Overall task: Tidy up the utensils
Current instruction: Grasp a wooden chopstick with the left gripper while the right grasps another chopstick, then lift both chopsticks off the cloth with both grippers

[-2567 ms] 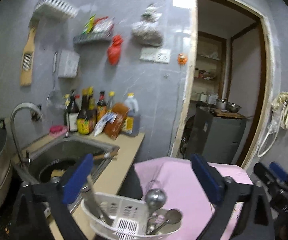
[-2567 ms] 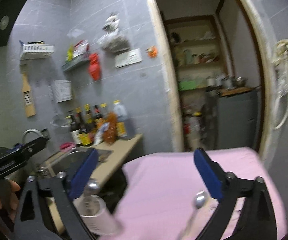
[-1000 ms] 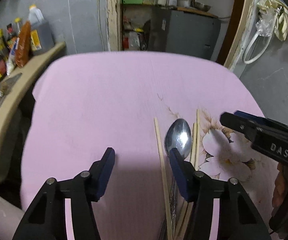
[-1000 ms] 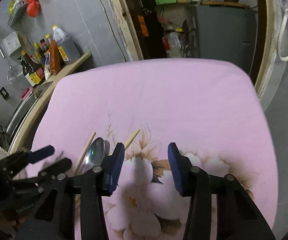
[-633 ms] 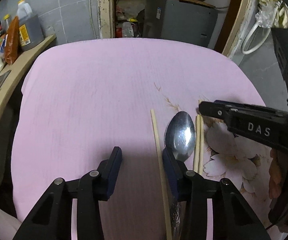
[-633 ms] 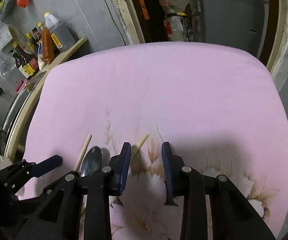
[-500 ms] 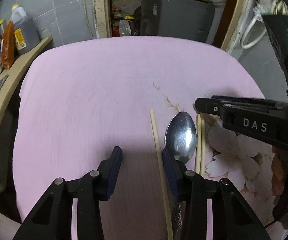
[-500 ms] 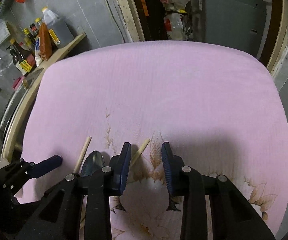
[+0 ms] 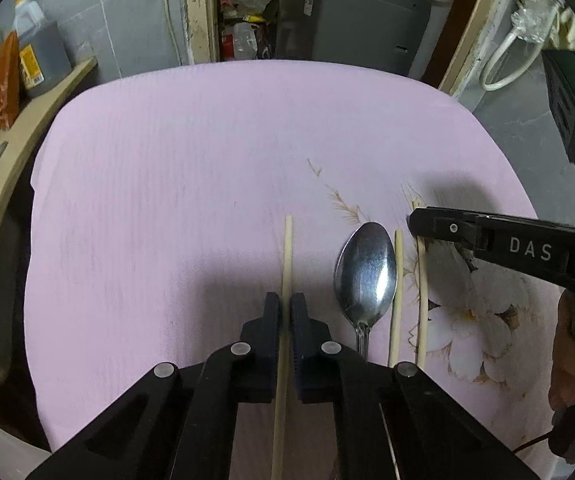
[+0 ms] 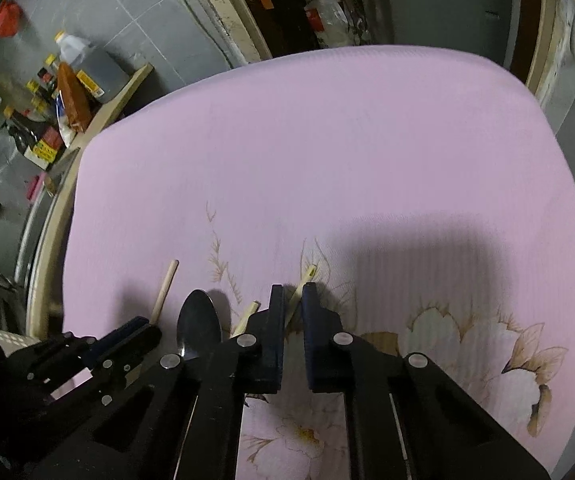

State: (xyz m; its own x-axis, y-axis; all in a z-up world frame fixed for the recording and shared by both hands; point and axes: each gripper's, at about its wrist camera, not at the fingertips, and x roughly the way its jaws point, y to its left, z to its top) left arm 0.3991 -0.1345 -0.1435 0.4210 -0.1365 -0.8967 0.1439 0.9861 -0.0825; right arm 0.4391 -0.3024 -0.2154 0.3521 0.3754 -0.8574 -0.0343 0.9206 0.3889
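Since 0.5 s ago both grippers narrowed — left gripper (image 9: 285, 310) now clamps leftmost chopstick (image 9: 287, 256), right gripper (image 10: 292, 298) clamps rightmost chopstick (image 10: 302, 280); 2 lifts ready.

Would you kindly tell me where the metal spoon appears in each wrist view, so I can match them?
Left wrist: spoon right of centre, beside the left gripper.
Right wrist: spoon lower left, left of the right gripper.
Shared landmark: the flower print on the pink cloth.
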